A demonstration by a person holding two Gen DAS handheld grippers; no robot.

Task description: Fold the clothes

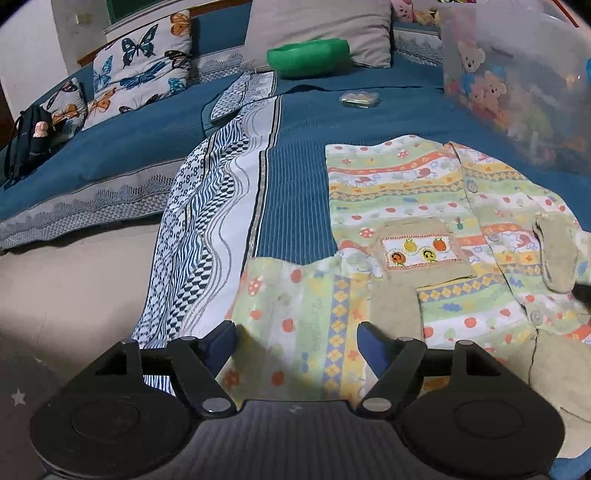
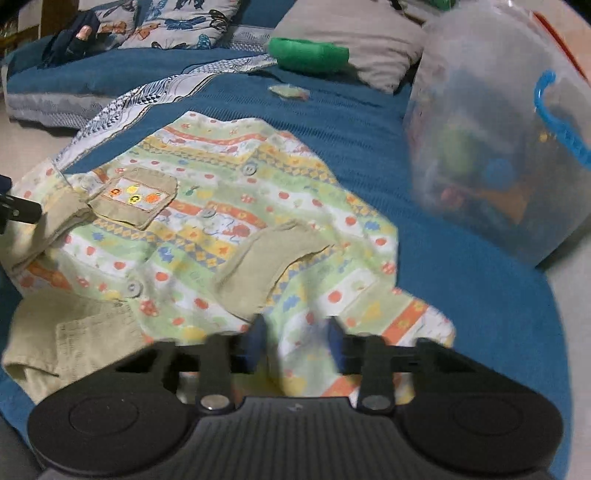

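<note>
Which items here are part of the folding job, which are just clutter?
Job: patterned shirt; left gripper; right gripper.

Lying about: green bundle; clear toy tub; butterfly pillow; grey pillow; black backpack; small packet.

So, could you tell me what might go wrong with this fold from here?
1. The left gripper stands open over its sleeve, so a lift now could leave that side behind and skew the shirt.
2. The right gripper looks to have only a little cloth, which may slip out.
3. The plastic tub stands close by; a wide swing might knock it.
</note>
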